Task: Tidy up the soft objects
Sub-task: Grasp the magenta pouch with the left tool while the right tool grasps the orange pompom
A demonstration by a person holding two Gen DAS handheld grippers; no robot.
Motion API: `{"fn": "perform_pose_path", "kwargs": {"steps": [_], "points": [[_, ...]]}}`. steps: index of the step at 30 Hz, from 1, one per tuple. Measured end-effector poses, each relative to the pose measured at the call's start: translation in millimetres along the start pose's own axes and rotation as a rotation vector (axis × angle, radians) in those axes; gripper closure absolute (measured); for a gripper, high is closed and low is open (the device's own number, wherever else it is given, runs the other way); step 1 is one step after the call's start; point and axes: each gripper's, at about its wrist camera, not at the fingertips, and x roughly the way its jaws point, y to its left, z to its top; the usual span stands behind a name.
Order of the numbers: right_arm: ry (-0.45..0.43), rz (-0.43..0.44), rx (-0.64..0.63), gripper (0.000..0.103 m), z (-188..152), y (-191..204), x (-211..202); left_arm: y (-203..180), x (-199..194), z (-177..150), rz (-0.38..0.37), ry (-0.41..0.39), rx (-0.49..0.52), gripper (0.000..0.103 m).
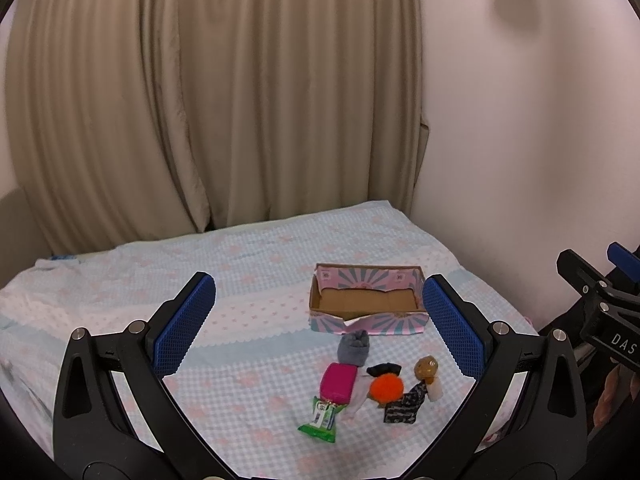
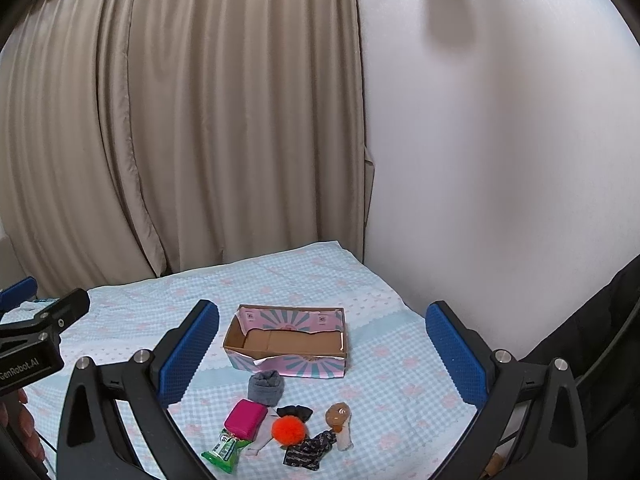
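A pink and teal cardboard box [image 1: 367,322] [image 2: 288,366] lies open and empty on the bed. In front of it sit a rolled grey sock [image 1: 353,347] [image 2: 264,388], a magenta pouch [image 1: 338,383] [image 2: 245,419], a green snack packet [image 1: 320,424] [image 2: 224,453], an orange pompom [image 1: 385,388] [image 2: 288,430], a black scrunchie [image 1: 384,369] [image 2: 295,412], a dark patterned cloth [image 1: 404,404] [image 2: 308,452] and a small brown-headed doll [image 1: 428,374] [image 2: 339,424]. My left gripper [image 1: 318,328] hangs open above the pile. My right gripper [image 2: 322,354] is open too, holding nothing.
A light blue checked bedsheet [image 1: 160,280] [image 2: 400,380] covers the bed. Beige curtains [image 1: 200,100] hang behind it and a white wall [image 2: 500,160] borders the right side. The other gripper's black body [image 1: 600,304] [image 2: 32,340] shows at each frame's edge.
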Motion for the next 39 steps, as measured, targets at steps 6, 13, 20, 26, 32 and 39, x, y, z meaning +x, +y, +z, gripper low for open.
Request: {"fn": "perform_pose_path", "kwargs": {"steps": [6, 13, 20, 26, 32, 39], "points": [[0.025, 0.005, -0.005, 0.0, -8, -7, 14, 2, 31, -16, -0.023, 0.064, -0.018, 0.0], [0.112, 0.035, -0.037, 0.0, -42, -22, 71, -6, 103, -67, -0.042, 0.219, -0.044, 0.0], [0.204, 0.125, -0.087, 0.0, -95, -31, 142, -17, 192, -136, -0.047, 0.382, -0.078, 0.0], [0.314, 0.217, -0.122, 0.0, -149, -31, 203, -25, 270, -187, -0.052, 0.492, -0.085, 0.0], [0.406, 0.325, -0.164, 0.006, -203, -15, 253, -25, 330, -230, -0.059, 0.589, -0.072, 0.002], [0.52, 0.427, -0.201, 0.018, -262, 10, 293, -24, 379, -269, -0.1, 0.693, -0.035, 0.004]]}}
